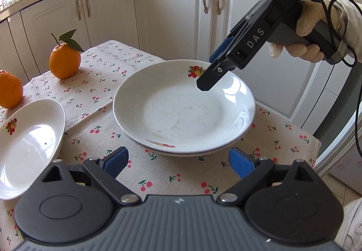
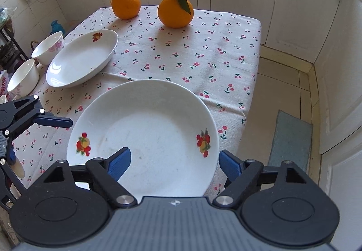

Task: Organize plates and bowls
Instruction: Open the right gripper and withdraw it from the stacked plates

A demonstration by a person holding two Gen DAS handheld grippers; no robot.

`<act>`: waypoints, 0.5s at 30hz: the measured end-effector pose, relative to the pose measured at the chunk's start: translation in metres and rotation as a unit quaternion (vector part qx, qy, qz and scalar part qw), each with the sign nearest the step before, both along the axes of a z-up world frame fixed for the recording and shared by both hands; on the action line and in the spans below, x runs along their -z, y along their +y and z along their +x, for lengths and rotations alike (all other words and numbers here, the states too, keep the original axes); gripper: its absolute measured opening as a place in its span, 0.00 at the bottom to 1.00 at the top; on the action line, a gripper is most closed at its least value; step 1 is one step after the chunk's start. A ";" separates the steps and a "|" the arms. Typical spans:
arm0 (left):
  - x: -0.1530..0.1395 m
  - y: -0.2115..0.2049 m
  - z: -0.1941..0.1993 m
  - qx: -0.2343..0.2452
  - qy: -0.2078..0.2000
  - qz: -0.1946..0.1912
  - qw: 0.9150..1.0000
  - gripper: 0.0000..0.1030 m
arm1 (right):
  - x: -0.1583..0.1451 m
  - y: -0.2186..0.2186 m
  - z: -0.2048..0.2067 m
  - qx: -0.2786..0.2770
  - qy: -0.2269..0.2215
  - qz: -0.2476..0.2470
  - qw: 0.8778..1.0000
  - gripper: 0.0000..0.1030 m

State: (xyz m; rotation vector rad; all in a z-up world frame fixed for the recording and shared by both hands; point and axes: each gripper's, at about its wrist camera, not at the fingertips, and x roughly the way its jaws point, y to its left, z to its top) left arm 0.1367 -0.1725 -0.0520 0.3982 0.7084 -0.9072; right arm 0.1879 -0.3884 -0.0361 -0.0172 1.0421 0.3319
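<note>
We hover both tools over the cherry-print tablecloth (image 2: 203,52) now, and neither has hold of anything. Our left gripper (image 1: 178,161) has its blue pads spread wide just short of the near rim of the round plate (image 1: 181,110), nothing between them. That plate sits on top of another one, whose edge peeks out underneath, so we judge the stack is already begun at this corner of the table. Our right gripper (image 2: 174,160) hangs above the same plate from the opposite side, jaws also well apart and straddling the rim without pinching it; from the left wrist view its black finger points down over the plate's far edge, apart from the porcelain as far as we can tell. The oval dish (image 2: 82,61) lies further off on the cloth, and two small bowls (image 2: 36,63) stand side by side beyond it at the table's edge, so those seem the pieces left to gather. Two oranges (image 2: 153,5) sit at the back, well clear of the crockery. With both sets of tongs open and empty, we reckon the next reach goes toward the oval dish.
</note>
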 end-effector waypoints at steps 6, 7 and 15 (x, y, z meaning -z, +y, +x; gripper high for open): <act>-0.005 0.017 -0.007 -0.027 -0.004 -0.019 0.999 0.93 | -0.013 0.015 -0.010 -0.010 -0.025 -0.013 1.000 0.97; -0.006 0.021 -0.008 -0.036 -0.006 -0.024 0.999 0.93 | -0.016 0.020 -0.013 -0.014 -0.032 -0.017 0.999 0.98; -0.009 0.056 -0.006 -0.179 -0.028 -0.033 0.983 0.95 | -0.029 0.064 -0.027 -0.053 -0.072 -0.014 0.996 1.00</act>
